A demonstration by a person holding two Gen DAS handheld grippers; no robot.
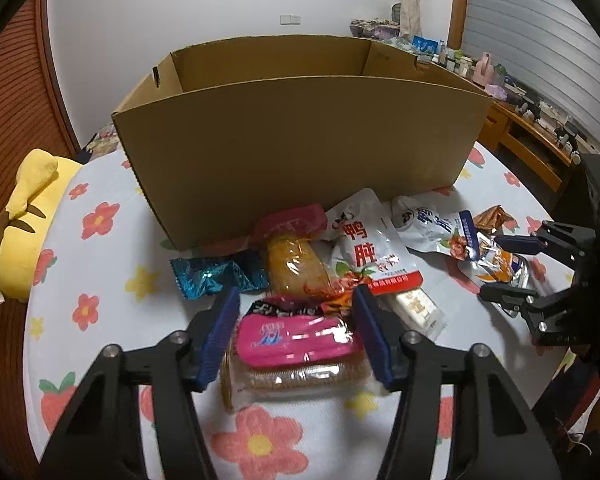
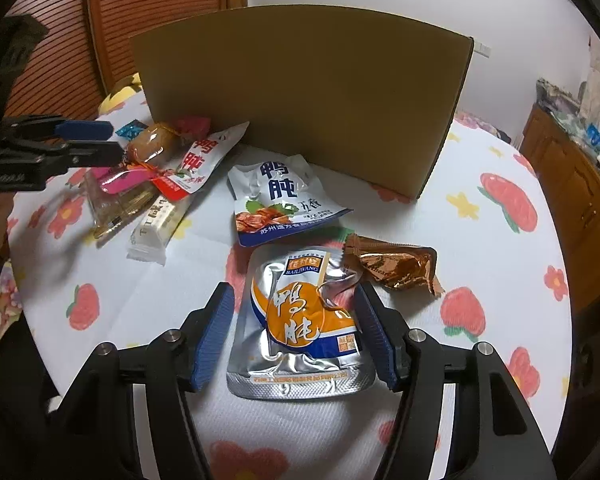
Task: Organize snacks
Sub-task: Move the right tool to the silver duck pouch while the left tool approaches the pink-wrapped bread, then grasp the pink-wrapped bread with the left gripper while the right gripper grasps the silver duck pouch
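**Both tongs lowered over snack packets, ready to clamp**

The left tongs (image 1: 296,336) stand apart astride the pink-labelled biscuit pack (image 1: 296,356); contact with its sides cannot be confirmed. The right tongs (image 2: 294,336) stand apart around the silver-and-orange pouch (image 2: 300,324), near the centre of the flowered surface (image 2: 500,320). Judged step: pick each packet for the cardboard box (image 1: 300,136) at the far side. Close squarely across each packet's width. Seat the pads low on the flat pouch, or it may buckle and slip. Lift clear of the neighbouring white pouch (image 1: 368,252) before crossing the box wall.
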